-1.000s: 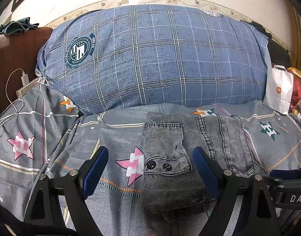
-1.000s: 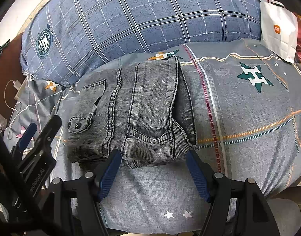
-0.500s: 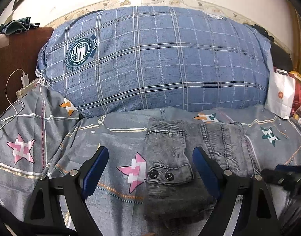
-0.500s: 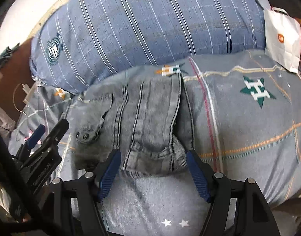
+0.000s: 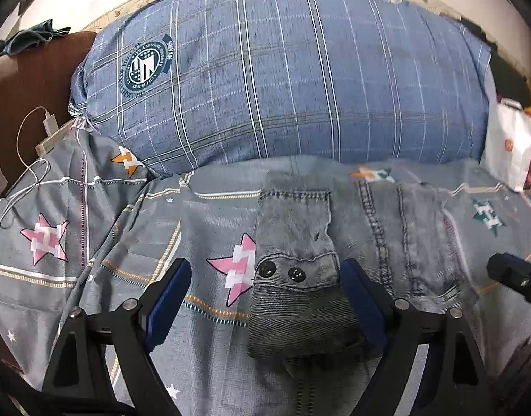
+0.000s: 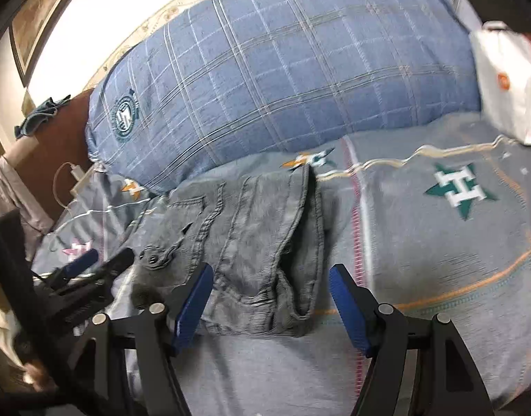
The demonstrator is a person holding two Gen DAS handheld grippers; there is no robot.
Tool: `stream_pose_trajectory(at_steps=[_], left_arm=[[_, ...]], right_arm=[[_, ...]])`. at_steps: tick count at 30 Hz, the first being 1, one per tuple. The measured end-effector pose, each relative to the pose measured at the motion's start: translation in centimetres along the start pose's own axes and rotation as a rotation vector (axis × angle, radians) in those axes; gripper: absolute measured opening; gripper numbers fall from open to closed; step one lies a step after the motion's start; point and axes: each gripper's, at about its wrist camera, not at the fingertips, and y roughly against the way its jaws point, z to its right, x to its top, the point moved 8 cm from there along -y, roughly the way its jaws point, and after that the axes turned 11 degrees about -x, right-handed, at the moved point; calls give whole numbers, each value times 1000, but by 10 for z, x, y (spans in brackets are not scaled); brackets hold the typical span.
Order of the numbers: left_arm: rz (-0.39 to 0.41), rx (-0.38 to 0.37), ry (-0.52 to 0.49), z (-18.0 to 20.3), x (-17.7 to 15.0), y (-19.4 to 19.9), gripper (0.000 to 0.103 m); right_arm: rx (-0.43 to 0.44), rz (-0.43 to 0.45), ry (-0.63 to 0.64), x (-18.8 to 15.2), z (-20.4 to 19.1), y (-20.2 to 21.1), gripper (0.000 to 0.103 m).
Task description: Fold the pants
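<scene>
The grey denim pants [image 5: 300,270] lie folded into a compact bundle on the star-patterned bedspread [image 5: 126,242], just in front of the pillow. My left gripper [image 5: 265,298] hovers open over the bundle's left end, where two black snaps show. Its right pad is near the cloth and its left pad stands well clear. In the right wrist view the pants [image 6: 258,242] lie with their near edge between the pads of my right gripper [image 6: 270,306], which is open and not pressing on them. Each gripper shows in the other's view: the right one [image 5: 515,277] and the left one [image 6: 92,267].
A big blue plaid pillow [image 5: 282,86] fills the back of the bed. A white paper bag [image 5: 508,145] stands at the far right. A white charger and cable [image 5: 46,124] lie at the left by brown furniture [image 5: 29,76] with a green cloth [image 5: 33,34] on top.
Both views have tipped upward a little, the right one more, so the pants sit lower in them. The right gripper has drawn back slightly. The pants have not moved, and both grippers stay open.
</scene>
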Motion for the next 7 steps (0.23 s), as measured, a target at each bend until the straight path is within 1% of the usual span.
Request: stream_pose_trajectory(at_steps=[1, 2, 4, 5, 7], left_arm=[[-18, 0, 3, 0, -1, -5, 88], [-25, -4, 9, 0, -2, -7, 88], [-34, -10, 18, 0, -3, -12, 88], [-37, 1, 11, 0, -3, -14, 88], [-47, 6, -2, 1, -5, -17, 88]], right_arm=[[25, -3, 8, 1, -5, -1, 73], [29, -2, 20, 2, -8, -2, 73], [-1, -2, 55, 0, -12, -7, 73], [-18, -9, 74, -2, -15, -11, 73], [-26, -27, 98, -5, -19, -18, 73]])
